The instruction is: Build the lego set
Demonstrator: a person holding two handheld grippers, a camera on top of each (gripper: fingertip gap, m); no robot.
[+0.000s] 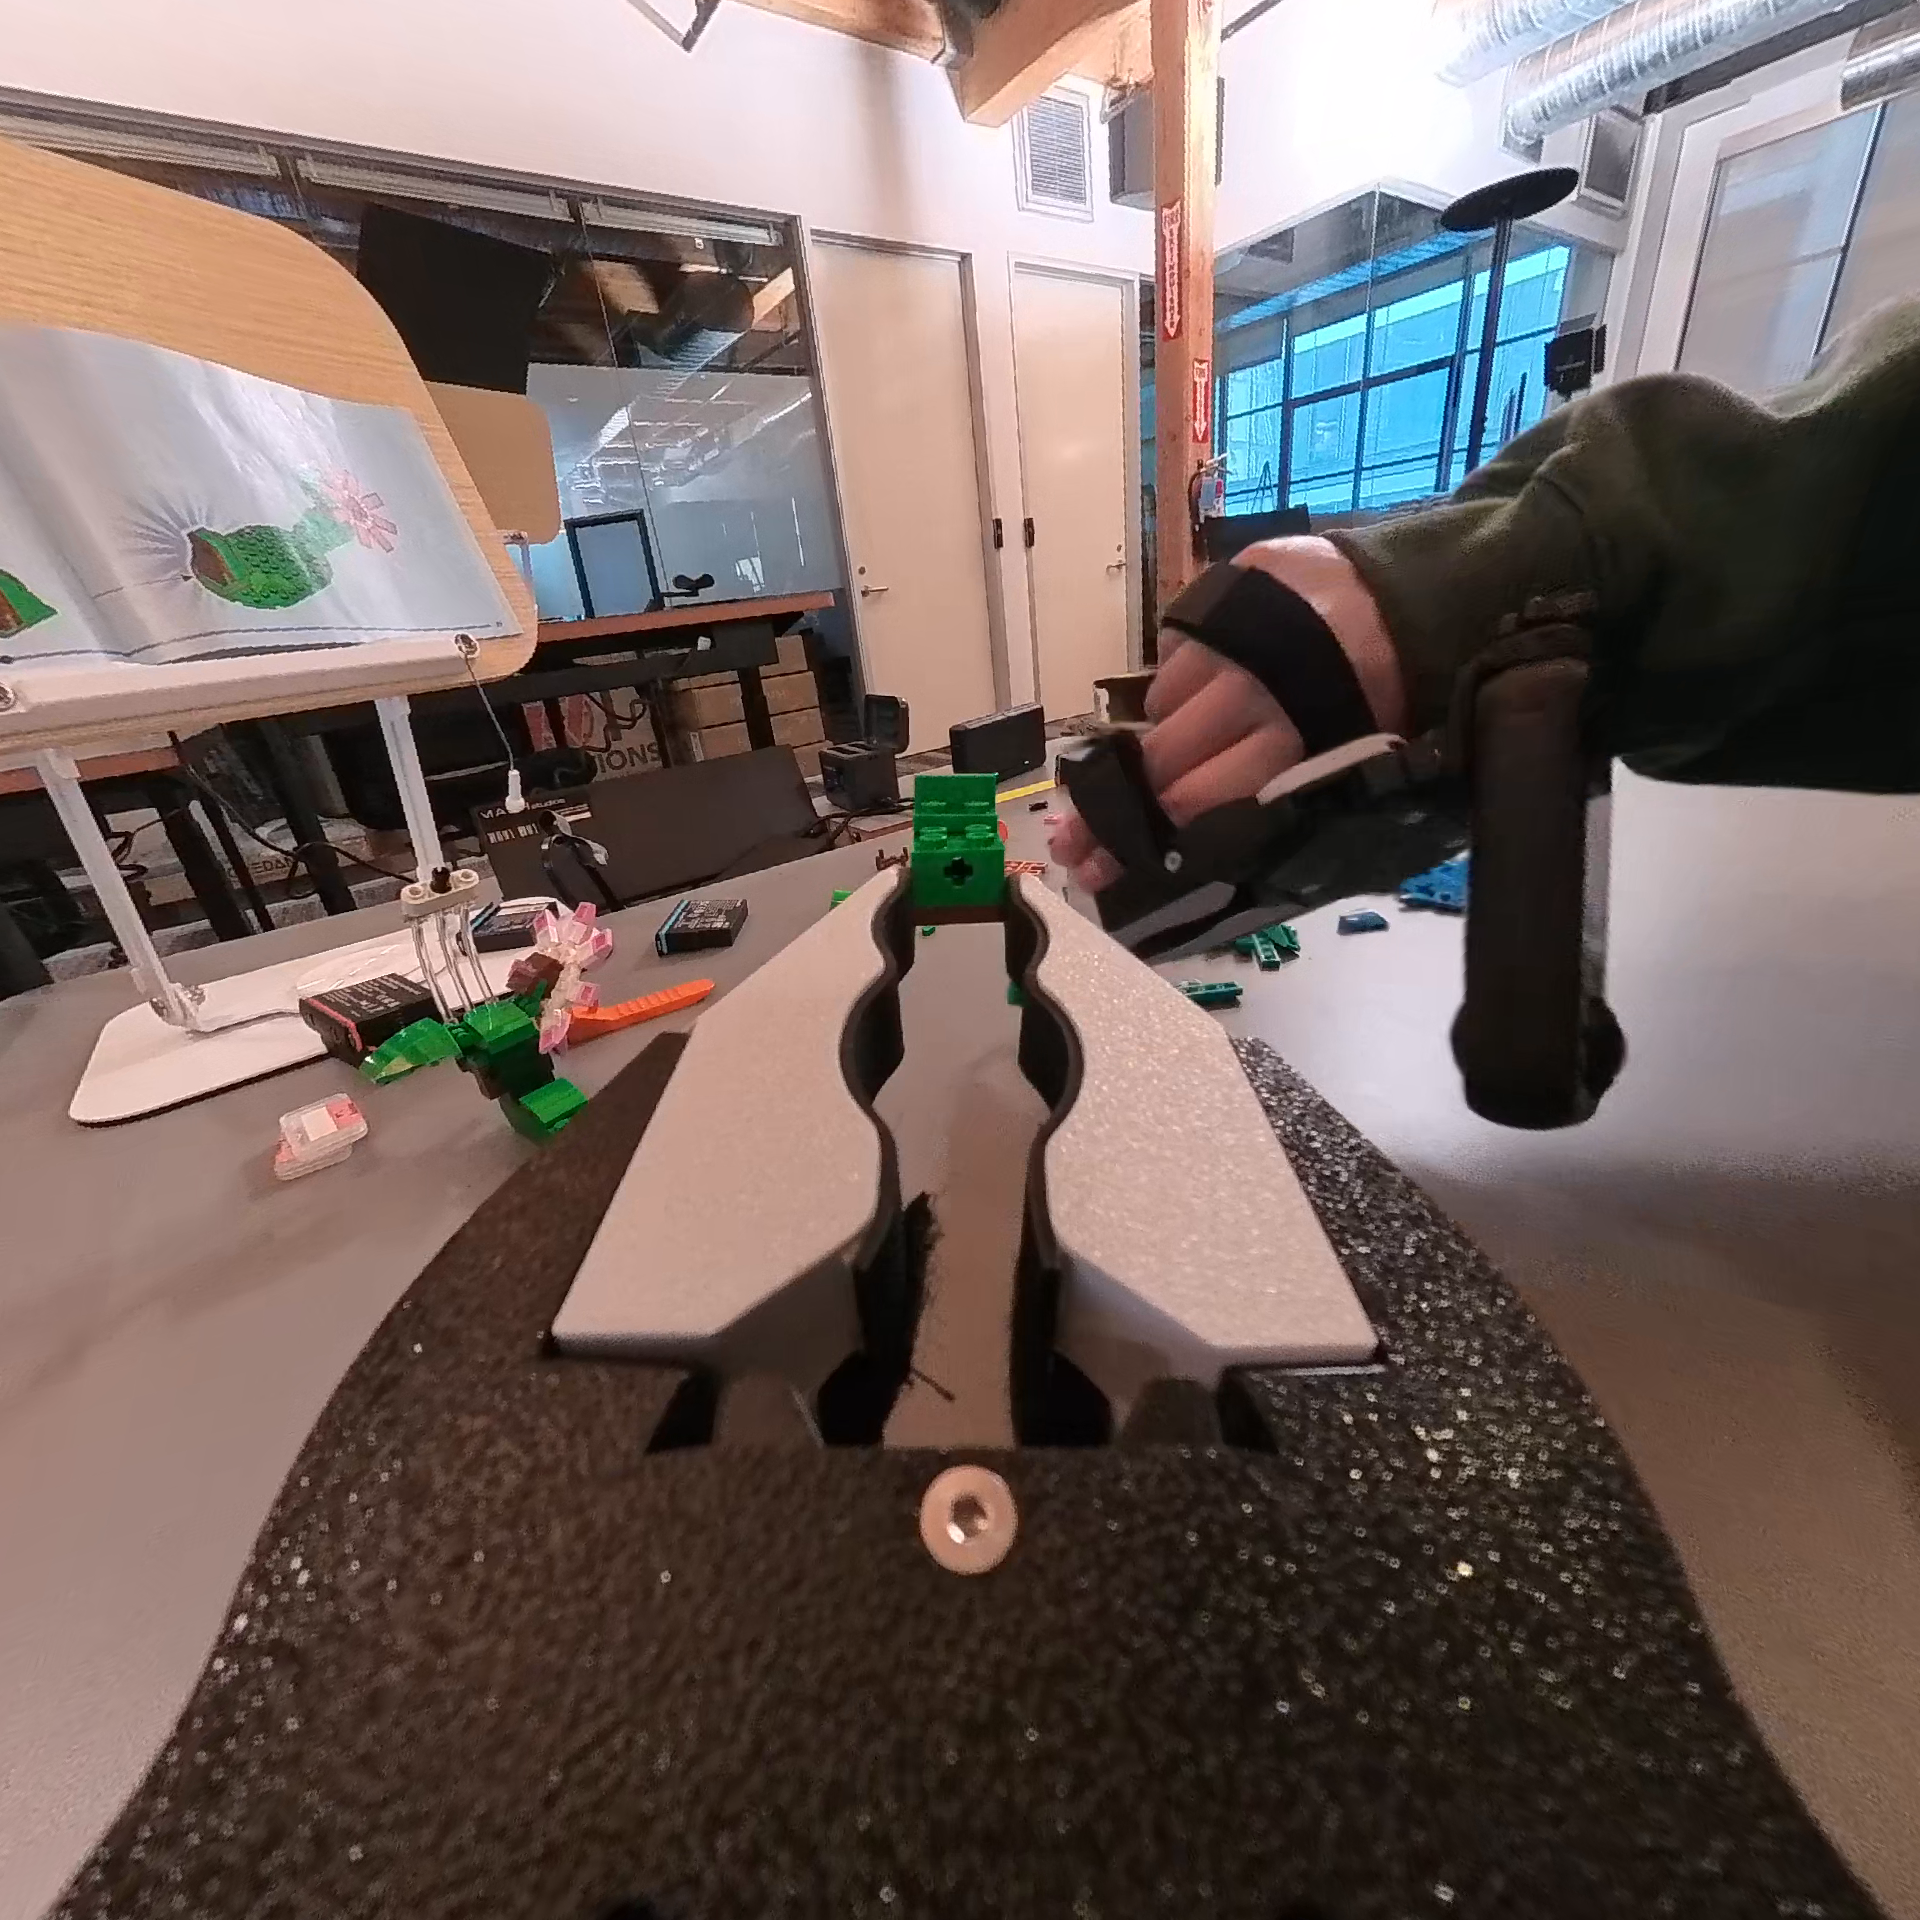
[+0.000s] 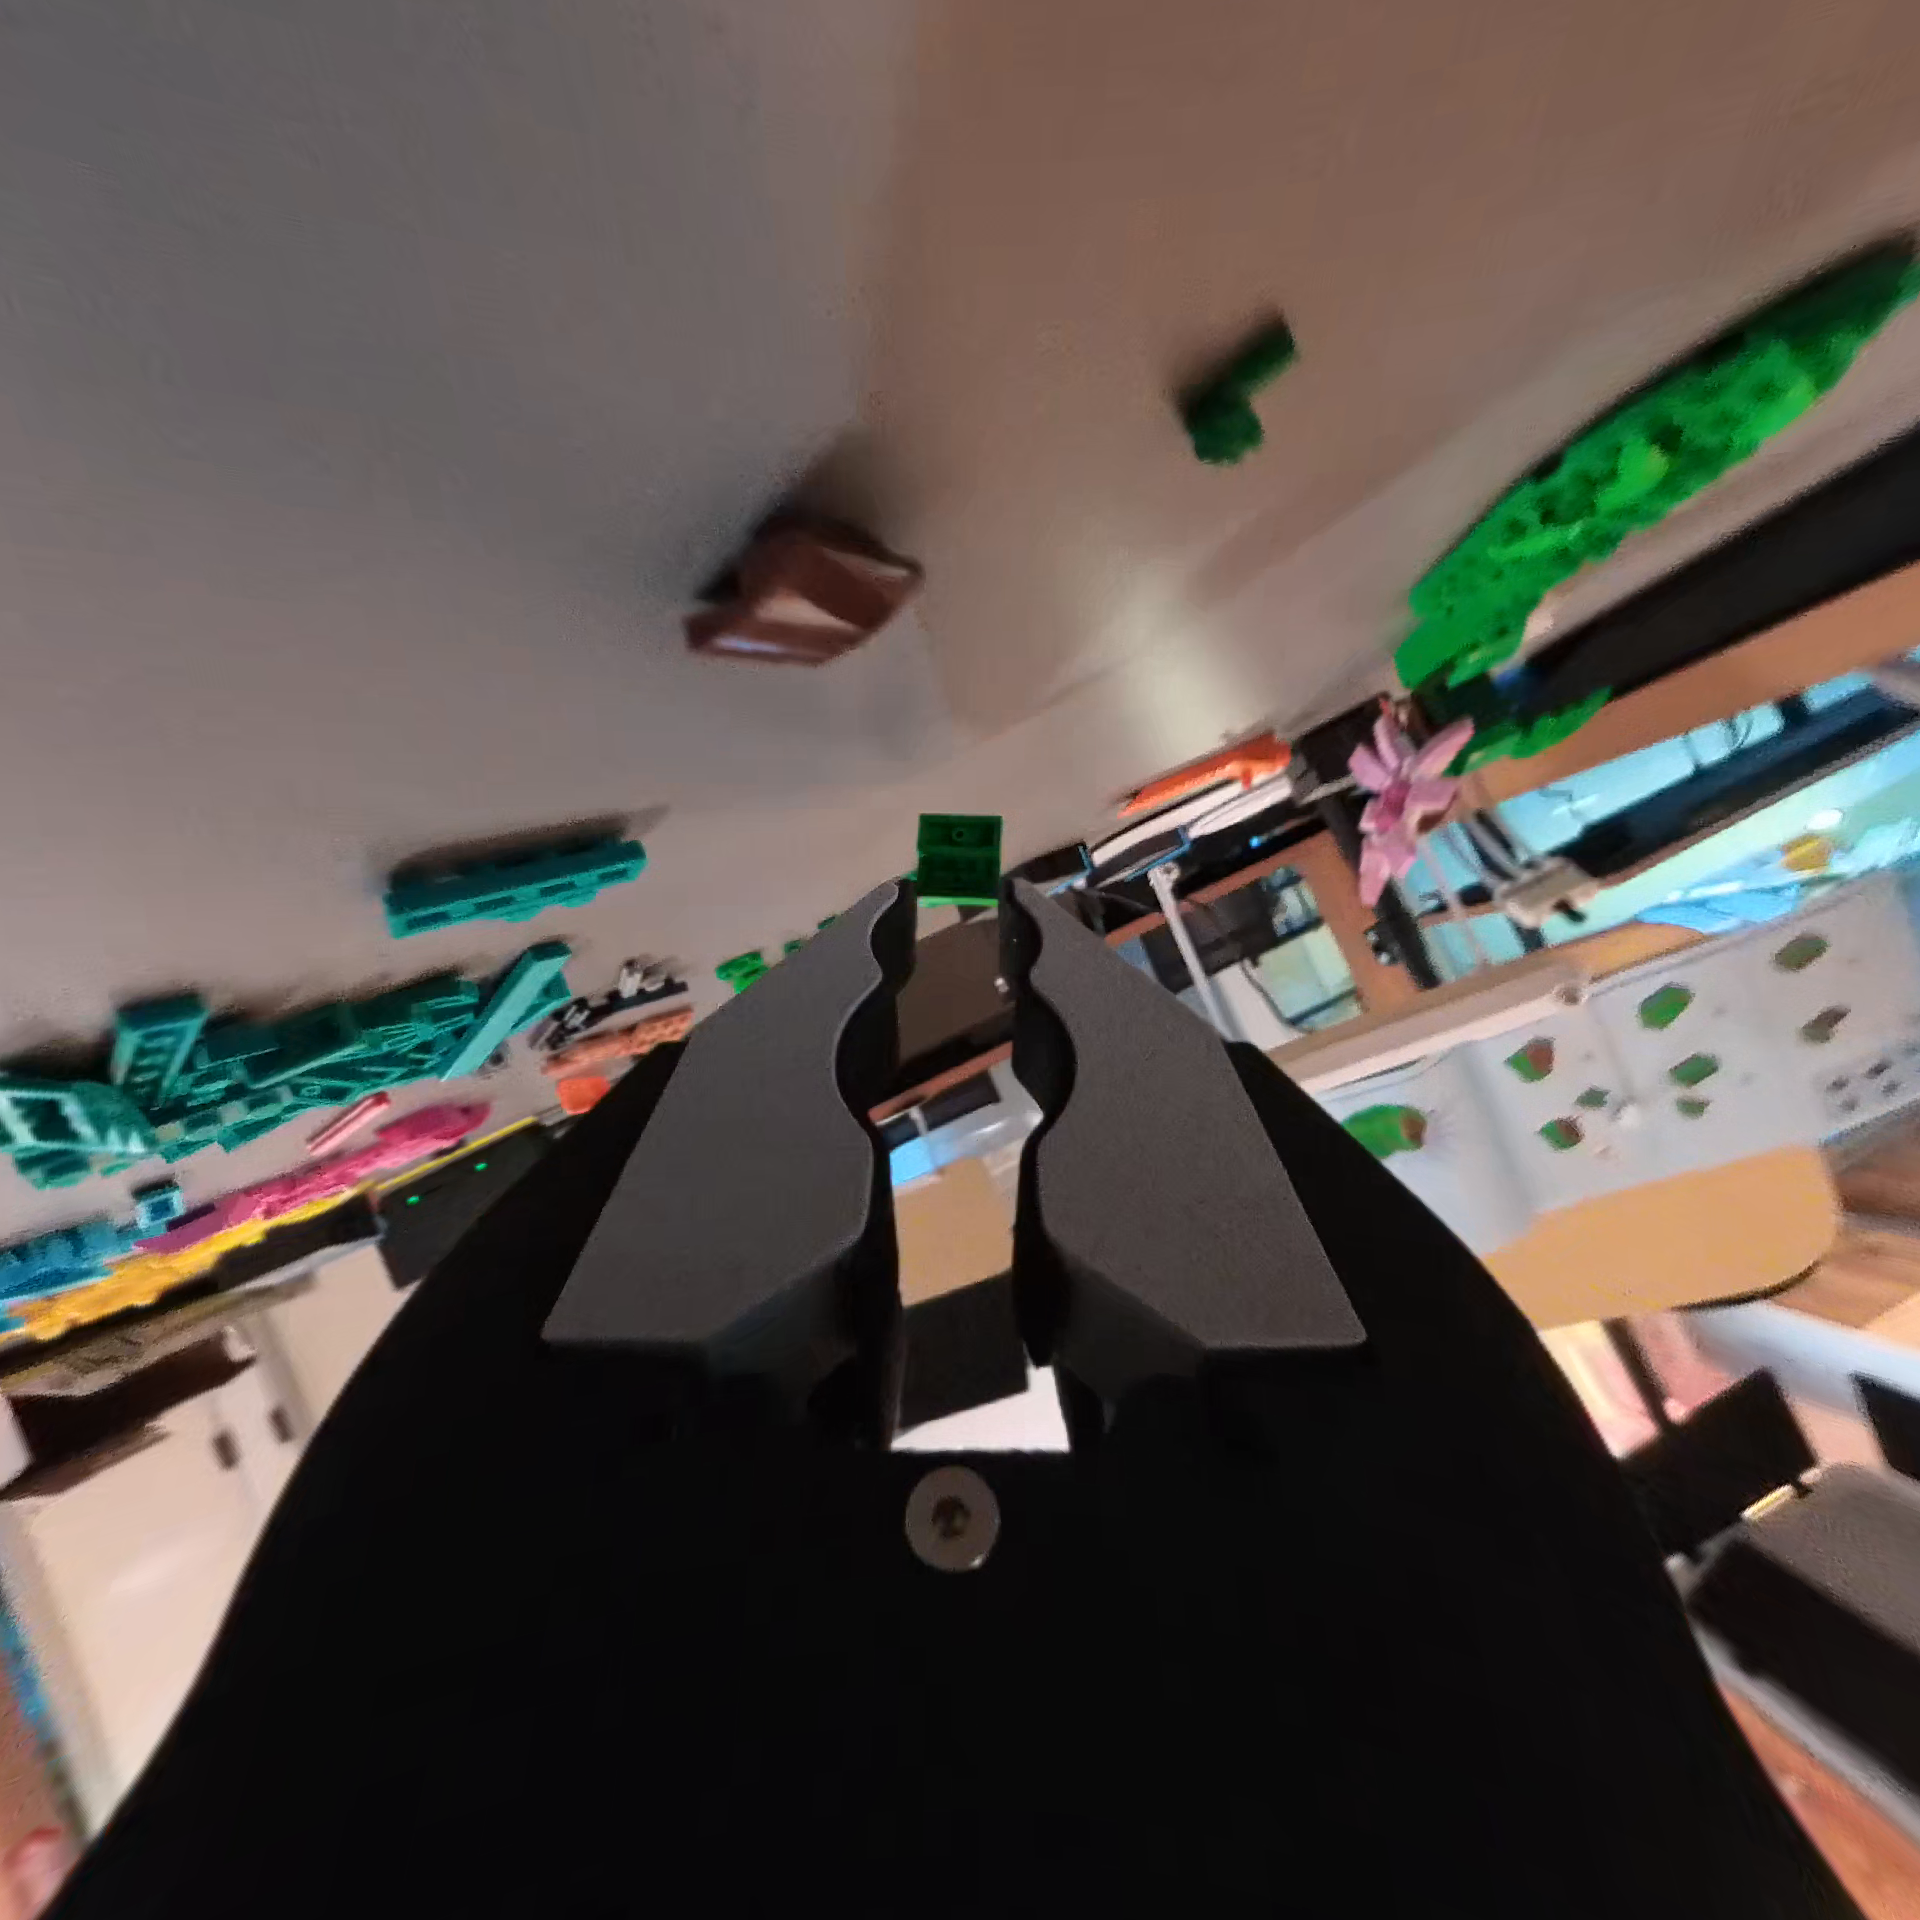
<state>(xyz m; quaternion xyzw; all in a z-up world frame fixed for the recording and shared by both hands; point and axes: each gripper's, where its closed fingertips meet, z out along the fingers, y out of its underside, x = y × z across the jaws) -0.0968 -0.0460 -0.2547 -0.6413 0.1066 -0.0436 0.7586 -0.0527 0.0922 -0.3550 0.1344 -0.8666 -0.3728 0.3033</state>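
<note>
Left gripper, nearest, clamps a green brick assembly above the table middle. Right gripper, inverted, pinches a small green brick. Loose teal pieces lie near a table edge.

Grey tabletop, pretty cluttered. Carries a white book-stand base at far left, a green-and-pink flower build just beside it, an orange brick separator behind that, a small pink-and-white case in front. Also holds two black boxes, plus scattered teal pieces, pink ones, a lone brown brick well apart.
</note>
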